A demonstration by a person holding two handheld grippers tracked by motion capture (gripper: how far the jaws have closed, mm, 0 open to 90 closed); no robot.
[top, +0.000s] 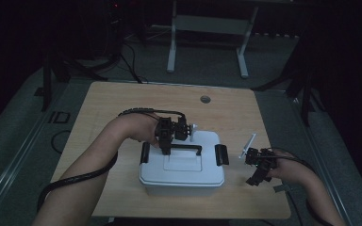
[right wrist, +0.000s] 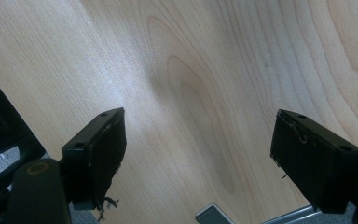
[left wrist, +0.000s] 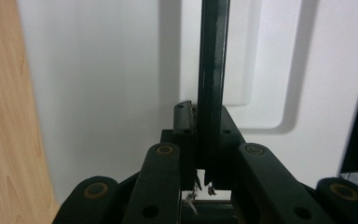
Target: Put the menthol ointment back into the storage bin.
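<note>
A white rectangular plastic storage box [top: 183, 165] sits near the middle of the light wooden bench [top: 122, 101], toward the person's edge. Its lid carries a black bar handle [top: 185, 148] across the top and a black latch on each short side (left latch [top: 144, 152], right latch [top: 221, 154]).

The left tongs [top: 167, 148] reach over the lid from the left rear and are clenched on the black bar handle near its left end. In the left gripper view the handle [left wrist: 212, 70] runs upward between the two pads [left wrist: 184, 122], which press it from both sides, with the white lid [left wrist: 107, 93] behind and a strip of bench [left wrist: 4, 116] at the left edge.

The right tongs [top: 258, 175] rest at the right of the box, just beside it and apart from it, over bare bench. In the right gripper view they [right wrist: 209, 149] stand released, jaws wide apart, with wood grain [right wrist: 205, 70] between them.

A small grey round insert [top: 205, 99] lies in the bench at its far edge.
</note>
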